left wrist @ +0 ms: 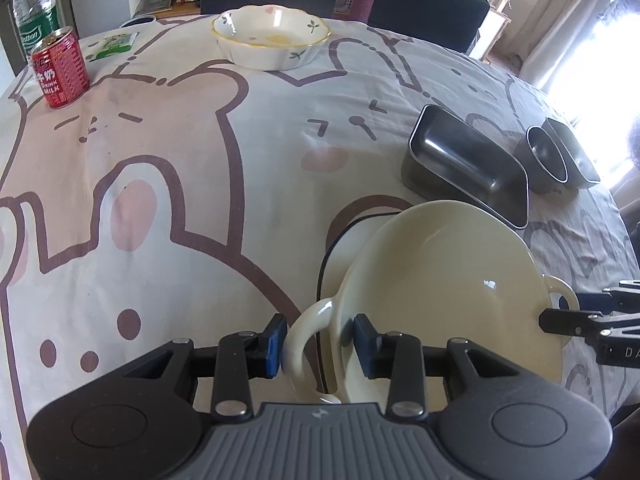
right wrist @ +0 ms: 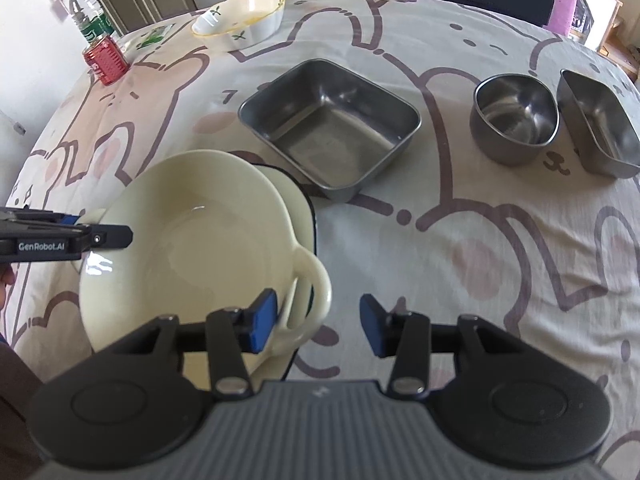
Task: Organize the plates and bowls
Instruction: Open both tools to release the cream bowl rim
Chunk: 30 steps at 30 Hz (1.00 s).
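Note:
A cream two-handled bowl (left wrist: 440, 280) (right wrist: 200, 240) rests on a cream plate with a dark rim (left wrist: 325, 264) (right wrist: 289, 192). My left gripper (left wrist: 320, 346) straddles the bowl's near handle (left wrist: 308, 332). Its left pad is against the loop, while its right pad sits inside the bowl, a thin dark gap off the wall. My right gripper (right wrist: 319, 324) stands open around the other handle (right wrist: 312, 288), with its right pad well clear. A floral ceramic bowl (left wrist: 272, 36) (right wrist: 240, 20) stands at the far side of the table.
A square steel tray (left wrist: 468, 168) (right wrist: 332, 124) lies just beyond the plate. A round steel bowl (right wrist: 514, 116) and a second steel container (right wrist: 600, 124) stand to the right. A red can (left wrist: 60, 68) and a plastic bottle (left wrist: 34, 4) are far left. Dark chairs line the far edge.

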{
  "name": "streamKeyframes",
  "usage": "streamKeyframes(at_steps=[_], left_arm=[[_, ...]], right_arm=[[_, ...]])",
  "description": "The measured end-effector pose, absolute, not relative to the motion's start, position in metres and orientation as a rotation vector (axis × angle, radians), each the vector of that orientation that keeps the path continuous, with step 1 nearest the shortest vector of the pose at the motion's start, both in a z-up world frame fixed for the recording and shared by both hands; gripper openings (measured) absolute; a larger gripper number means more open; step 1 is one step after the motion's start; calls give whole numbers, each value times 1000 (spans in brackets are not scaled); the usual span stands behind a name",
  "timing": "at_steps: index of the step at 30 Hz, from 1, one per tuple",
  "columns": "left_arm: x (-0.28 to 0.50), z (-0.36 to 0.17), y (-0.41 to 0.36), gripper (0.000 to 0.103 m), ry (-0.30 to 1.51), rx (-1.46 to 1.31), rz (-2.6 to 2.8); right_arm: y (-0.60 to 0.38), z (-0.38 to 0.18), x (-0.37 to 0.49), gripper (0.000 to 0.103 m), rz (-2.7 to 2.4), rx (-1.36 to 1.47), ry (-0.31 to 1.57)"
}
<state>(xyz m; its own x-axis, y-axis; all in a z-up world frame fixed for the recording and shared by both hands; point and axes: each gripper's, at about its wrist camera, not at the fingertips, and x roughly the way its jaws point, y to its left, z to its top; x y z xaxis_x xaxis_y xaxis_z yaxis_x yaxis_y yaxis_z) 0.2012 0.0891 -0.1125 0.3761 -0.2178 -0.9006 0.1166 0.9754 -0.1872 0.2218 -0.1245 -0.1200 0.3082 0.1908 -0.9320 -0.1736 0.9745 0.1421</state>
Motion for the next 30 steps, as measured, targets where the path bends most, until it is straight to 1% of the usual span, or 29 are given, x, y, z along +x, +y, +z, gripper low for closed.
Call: streamKeyframes(at_steps=[2,4,6,8,9,10,12,15,17,19,21,22,26,30], left_arm=[[201,-112,88,43,1163,-83,-209],[200,-113,87,51,1165,-61,-196],[200,-114,88,54,1174,-51,-187],[200,-114,88,55,1180,-49,-186],[199,-114,88,59,1182,-45,-187],[198,-114,87,68,1184,-40,-188],[196,-113,86,75,1180,-23,-190],[193,-111,84,77,1177,-18,-197],[190,-109,83,81,1174,-16,-195],[188,-106,82,89,1168,-11,-196],[185,-102,82,95,1158,-10,-195],[183,-100,82,97,1151,-11,-195],[177,-87,85,100,1114,-31,-191],[172,-68,88,103,1051,-52,-180]], right_arm=[[-125,-120,222,52,236,24,1237],[-123,-120,222,53,231,10,1232],[-122,-121,222,53,232,6,1229],[-123,-122,222,52,232,28,1230],[-124,-122,223,53,237,37,1234],[-124,-123,223,54,238,44,1236],[-125,-123,223,60,239,53,1235],[-124,-123,222,66,247,60,1229],[-124,-122,221,70,248,63,1220],[-125,-121,220,75,246,66,1211],[-126,-120,218,88,234,66,1205],[-127,-119,217,90,230,65,1202],[-131,-110,211,102,231,59,1157],[-134,-94,205,103,250,72,1108]])
